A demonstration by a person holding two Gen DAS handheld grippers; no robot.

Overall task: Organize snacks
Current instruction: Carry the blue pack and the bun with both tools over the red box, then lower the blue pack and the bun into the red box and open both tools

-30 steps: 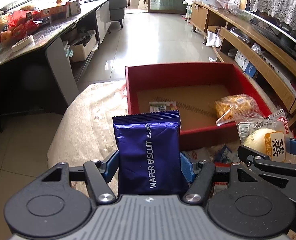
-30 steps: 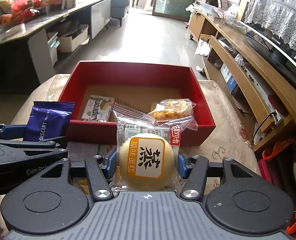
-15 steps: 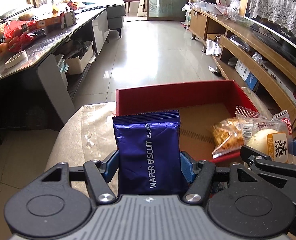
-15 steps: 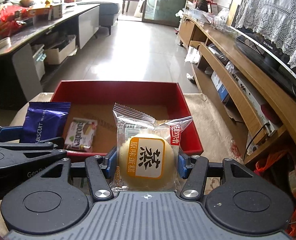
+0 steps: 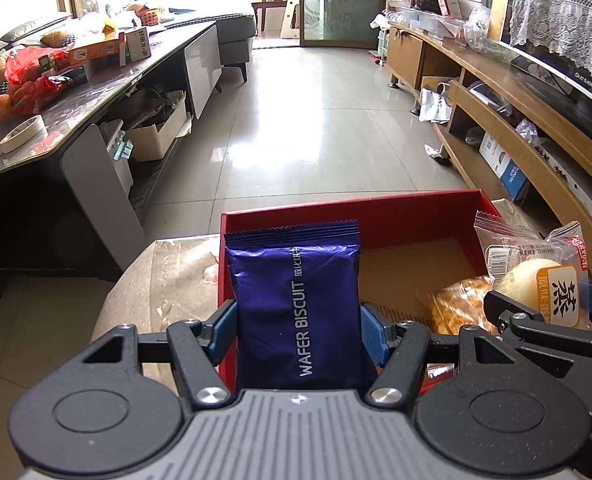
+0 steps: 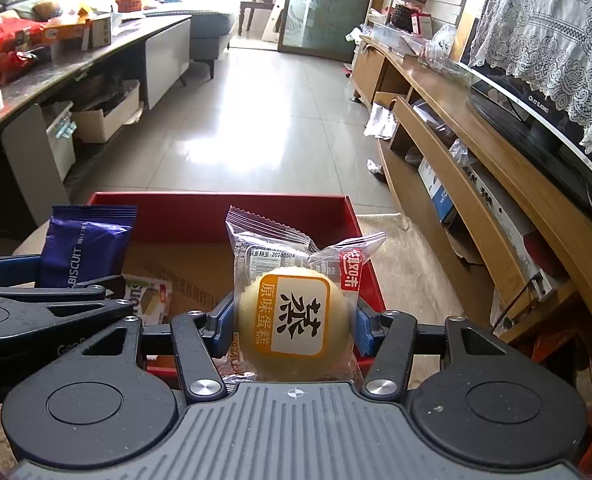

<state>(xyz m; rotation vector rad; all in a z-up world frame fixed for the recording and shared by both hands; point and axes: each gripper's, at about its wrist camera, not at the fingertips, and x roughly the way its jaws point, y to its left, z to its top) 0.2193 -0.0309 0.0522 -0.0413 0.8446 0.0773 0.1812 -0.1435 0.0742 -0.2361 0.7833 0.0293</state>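
While both packets hang above the red box [image 6: 352, 216], the left gripper [image 5: 298, 326] clamps a glossy dark-blue wafer biscuit packet [image 5: 296, 304] upright, and the right gripper [image 6: 294, 326] pinches a clear-wrapped round yellow cake [image 6: 292, 320] — orange-and-white label facing the camera.

Glossy tiled floor [image 5: 316, 128] runs between a dark cluttered counter [image 5: 96, 92] and wooden shelving [image 6: 476, 168].

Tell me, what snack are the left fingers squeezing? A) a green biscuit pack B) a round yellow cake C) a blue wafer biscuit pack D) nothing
C: the blue wafer biscuit pack stands clamped in the left gripper, above the red box.
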